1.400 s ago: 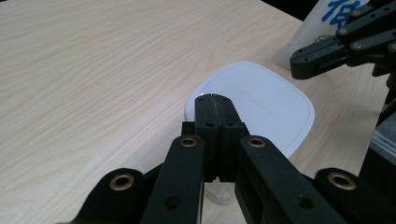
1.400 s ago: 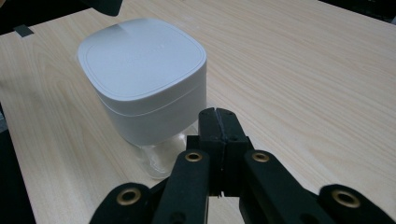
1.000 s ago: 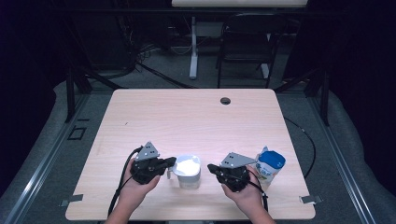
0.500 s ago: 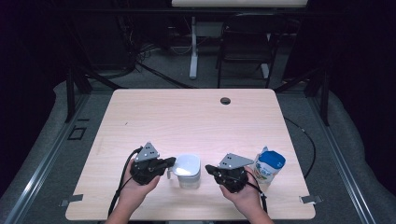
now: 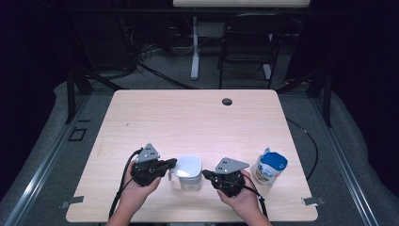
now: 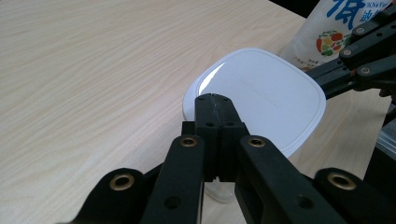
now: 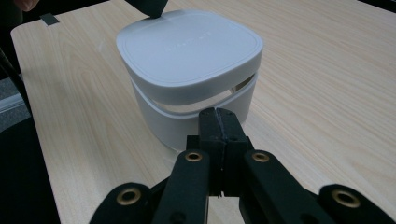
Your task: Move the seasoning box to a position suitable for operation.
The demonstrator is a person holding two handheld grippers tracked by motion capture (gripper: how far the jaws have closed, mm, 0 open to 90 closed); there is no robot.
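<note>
Counter [image 5: 155, 117]: pale wood, bare across its far half; everything I work with sits along the near edge, within reach of both my hands.

Pouch [image 5: 269, 168]: a white and blue stand-up bag with printed labels, upright near the right edge and well apart from the tub. I cannot see inside it. I judge it is parked there as the supply, out of the way while I deal with the lid.

Tub [image 7: 187, 123]: a white rounded-square container between my two hands, near the front of the counter. Its contents are hidden under the lid.

Lid [image 7: 189, 53]: white, lying on top of the tub but not seated. In the right gripper view a gap shows between its skirt and the tub wall on the near side, so it sits tilted or loose. I judge the job in hand is pressing it down square.

Left hand-held gripper [image 6: 215, 98]: jaws together on nothing, tip resting on the lid's near rim, used as a blunt pusher and not a clamp.

Right hand-held gripper [image 7: 219, 113]: jaws together too, empty, tip just beside the tub wall below the gap. I judge it braces the tub so it cannot slide while the other side presses.
</note>
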